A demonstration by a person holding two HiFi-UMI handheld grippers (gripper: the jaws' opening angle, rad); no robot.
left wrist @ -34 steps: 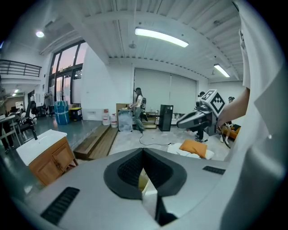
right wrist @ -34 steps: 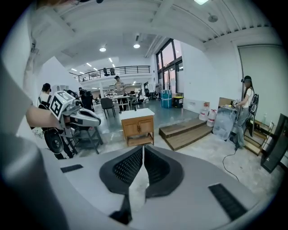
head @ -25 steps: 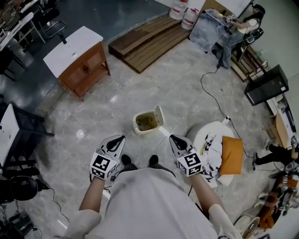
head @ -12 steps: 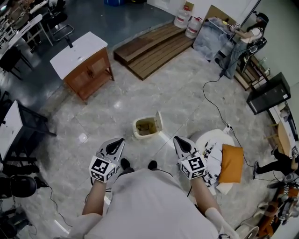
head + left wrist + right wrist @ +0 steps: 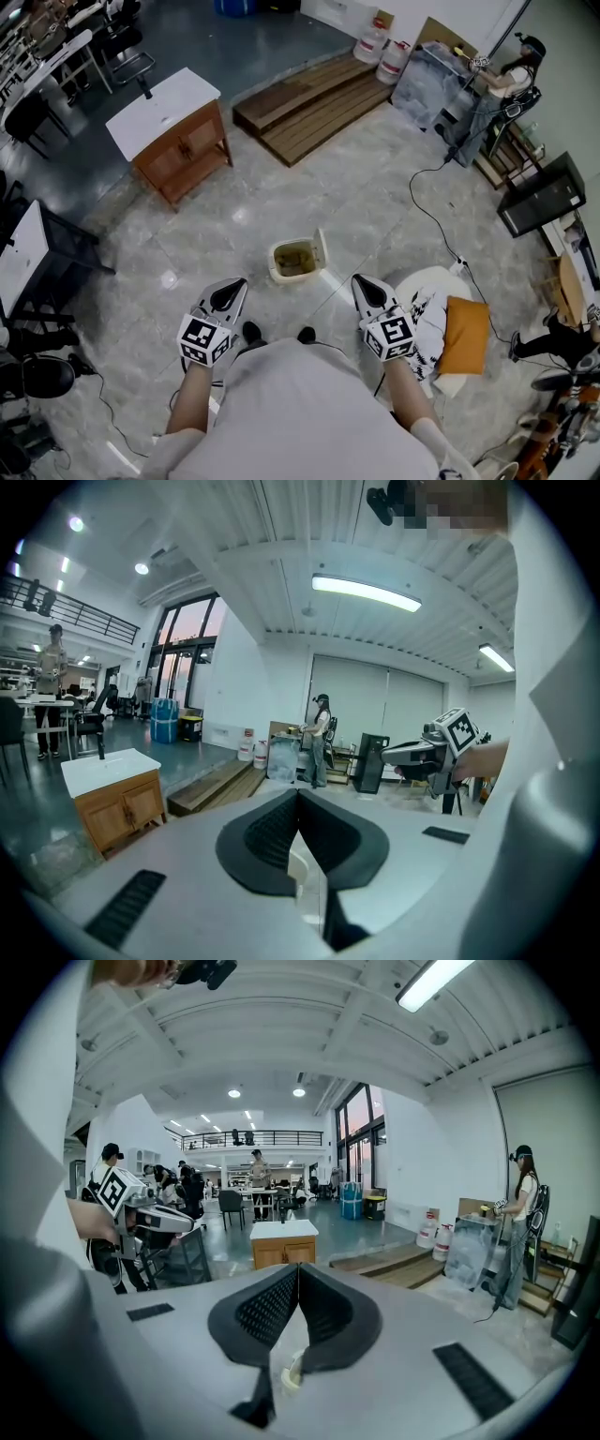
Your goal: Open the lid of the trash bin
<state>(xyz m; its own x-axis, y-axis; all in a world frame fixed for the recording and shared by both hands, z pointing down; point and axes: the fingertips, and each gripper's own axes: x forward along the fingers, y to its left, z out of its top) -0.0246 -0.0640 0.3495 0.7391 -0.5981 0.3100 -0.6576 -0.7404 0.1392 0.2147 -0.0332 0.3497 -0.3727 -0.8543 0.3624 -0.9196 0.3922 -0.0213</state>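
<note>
Noted small cream plastic trash bin [image 5: 294, 264] on the grey stone floor [image 5: 375, 187] just ahead of the black shoes [image 5: 251, 330], its flat cream lid [image 5: 322, 246] raised at the right rim, same as a second ago. Found left hand-held gripper [image 5: 238, 283] and right hand-held gripper [image 5: 359, 280] both pressed together on nothing, held well apart from the bin, barely shifted since. Judged opening as complete, with only withdrawal left.
</note>
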